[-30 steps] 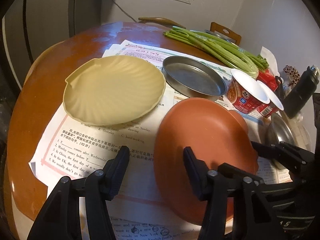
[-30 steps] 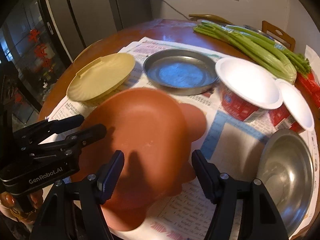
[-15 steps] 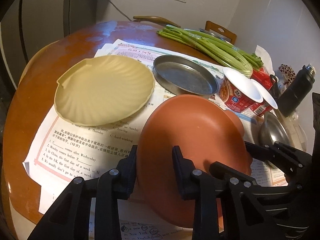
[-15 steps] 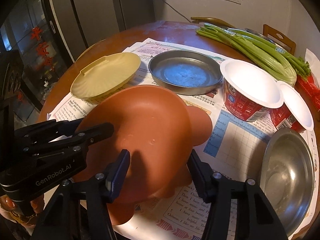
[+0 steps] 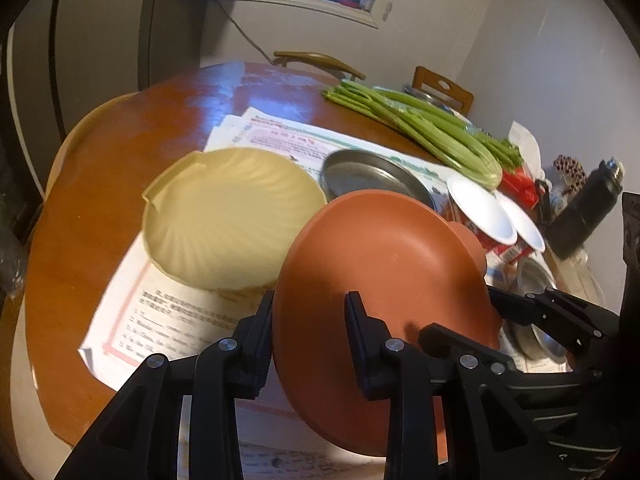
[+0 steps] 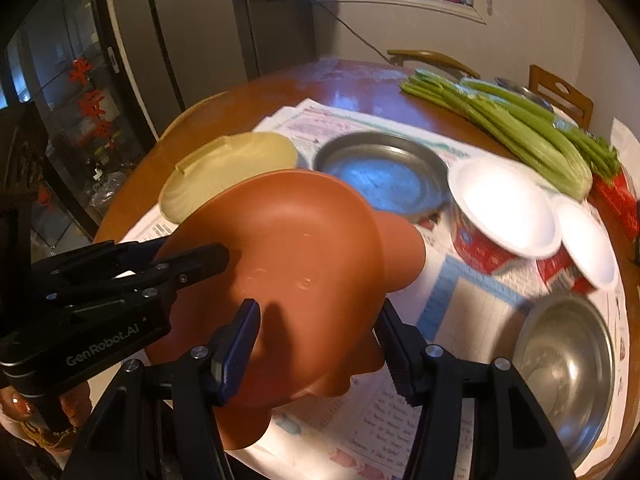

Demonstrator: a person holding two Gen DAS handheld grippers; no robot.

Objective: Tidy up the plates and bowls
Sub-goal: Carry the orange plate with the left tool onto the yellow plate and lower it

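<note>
An orange-brown plate with rounded lobes (image 5: pixel 384 256) (image 6: pixel 296 248) hangs tilted above the paper-covered table, held from two sides. My left gripper (image 5: pixel 310 340) is shut on its near-left rim, one finger under and one over. On the plate's near edge my right gripper (image 6: pixel 316 340) is shut, with a lobe sticking out below its fingers. Each gripper shows in the other's view, the left gripper (image 6: pixel 192 264) and the right gripper (image 5: pixel 516 304). A pale yellow shell-shaped plate (image 5: pixel 228 220) (image 6: pixel 228 168) and a shallow steel plate (image 5: pixel 372 176) (image 6: pixel 380 176) lie behind.
A steel bowl (image 6: pixel 564 368) sits at the near right. Two red noodle cups with white lids (image 6: pixel 504 208) stand right of the steel plate. Celery (image 6: pixel 516 128) lies at the back right, with a dark bottle (image 5: pixel 584 208) at the far right. Printed sheets (image 5: pixel 172 312) cover the round wooden table (image 5: pixel 120 136).
Both grippers closed onto the orange-brown plate, which then rose off the paper and tilted. The table and the other dishes sit lower and farther off in both views.
</note>
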